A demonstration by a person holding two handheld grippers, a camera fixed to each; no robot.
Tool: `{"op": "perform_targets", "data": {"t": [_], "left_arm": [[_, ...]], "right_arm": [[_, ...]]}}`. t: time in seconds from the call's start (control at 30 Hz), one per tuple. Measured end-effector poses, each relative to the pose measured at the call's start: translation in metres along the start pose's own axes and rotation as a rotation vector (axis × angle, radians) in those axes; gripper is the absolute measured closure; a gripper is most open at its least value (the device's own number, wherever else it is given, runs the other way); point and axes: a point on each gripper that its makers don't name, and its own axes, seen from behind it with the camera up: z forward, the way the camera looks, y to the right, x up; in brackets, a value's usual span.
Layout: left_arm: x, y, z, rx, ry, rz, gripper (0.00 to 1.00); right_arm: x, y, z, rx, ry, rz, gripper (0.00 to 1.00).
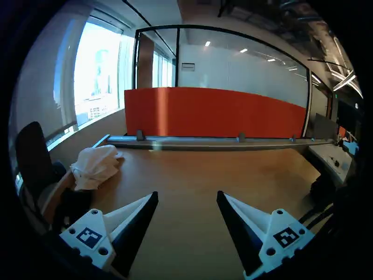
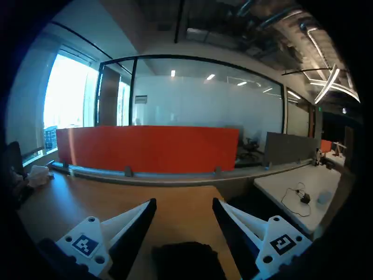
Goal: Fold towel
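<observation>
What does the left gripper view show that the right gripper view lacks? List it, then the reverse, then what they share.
Left gripper view: the open left gripper, with the crumpled towel close. Right gripper view: the open right gripper, a dark object by its fingers, a cable on a white desk. Both: wooden table, orange partition, towel.

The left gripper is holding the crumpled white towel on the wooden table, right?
Not quite: it is not holding it. In the left gripper view, the left gripper is open and empty, and the crumpled white towel lies apart from it on the wooden table.
</observation>
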Motion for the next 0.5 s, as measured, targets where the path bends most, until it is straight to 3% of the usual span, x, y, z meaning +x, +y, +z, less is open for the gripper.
{"op": "perform_targets", "data": {"t": [0.2, 0.5], "left_arm": [[0.028, -0.009, 0.004, 0.010, 0.083, -0.003, 0.06], [0.055, -0.010, 0.010, -0.004, 0.155, 0.020, 0.07]], "right_arm": [[0.017, -0.022, 0.004, 0.012, 0.050, -0.017, 0.07], [0.029, -0.056, 0.010, 0.046, 0.071, -0.013, 0.07]]}}
